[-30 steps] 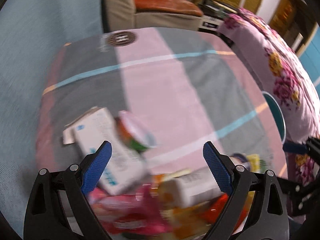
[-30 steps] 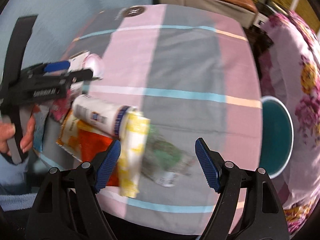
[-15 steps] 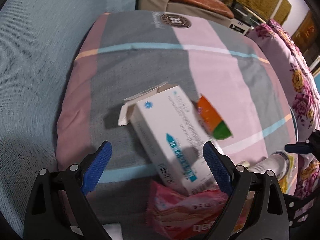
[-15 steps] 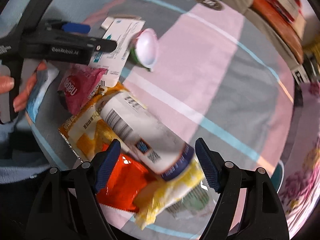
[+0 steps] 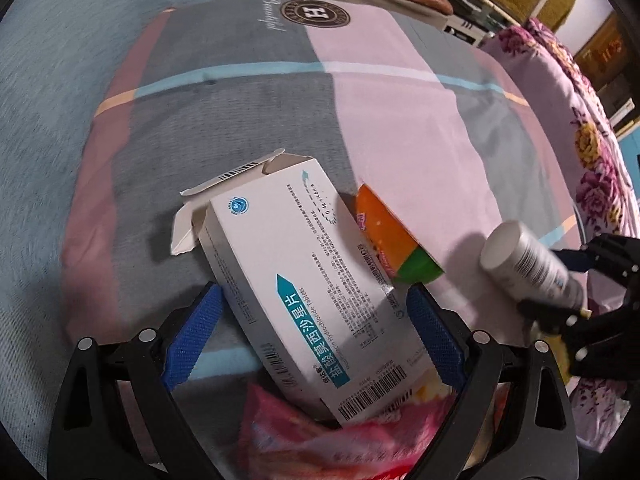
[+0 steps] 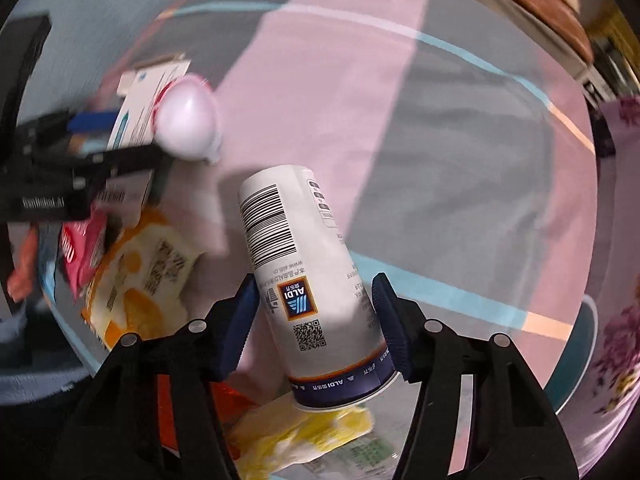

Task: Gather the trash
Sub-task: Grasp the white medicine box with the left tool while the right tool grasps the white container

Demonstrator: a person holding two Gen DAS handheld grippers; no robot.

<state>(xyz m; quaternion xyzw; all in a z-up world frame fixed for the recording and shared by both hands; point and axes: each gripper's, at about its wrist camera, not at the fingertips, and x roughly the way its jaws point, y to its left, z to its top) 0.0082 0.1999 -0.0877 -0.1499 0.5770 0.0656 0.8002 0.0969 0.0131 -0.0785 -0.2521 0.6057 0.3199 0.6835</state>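
My left gripper (image 5: 312, 336) is shut on a white medicine box (image 5: 304, 280) with an open end flap, its blue pads against both long sides. An orange and green cup (image 5: 396, 244) lies beside the box. My right gripper (image 6: 316, 320) is shut on a white cylindrical ALDI cup (image 6: 304, 280), held tilted above the cloth; the cup also shows in the left wrist view (image 5: 532, 264). A pink wrapper (image 5: 332, 440) lies under the box. An orange snack bag (image 6: 140, 272) and a yellow wrapper (image 6: 304, 436) lie below the right gripper.
The trash lies on a pink and grey striped cloth (image 5: 400, 100) with a round logo (image 5: 316, 12) at its far end. A teal bin rim (image 6: 580, 356) shows at the right. A floral quilt (image 5: 592, 152) lies to the right, a sofa behind.
Both grippers have closed: the left onto the medicine box, the right onto the ALDI cup, which is now lifted and tilted off the pile.
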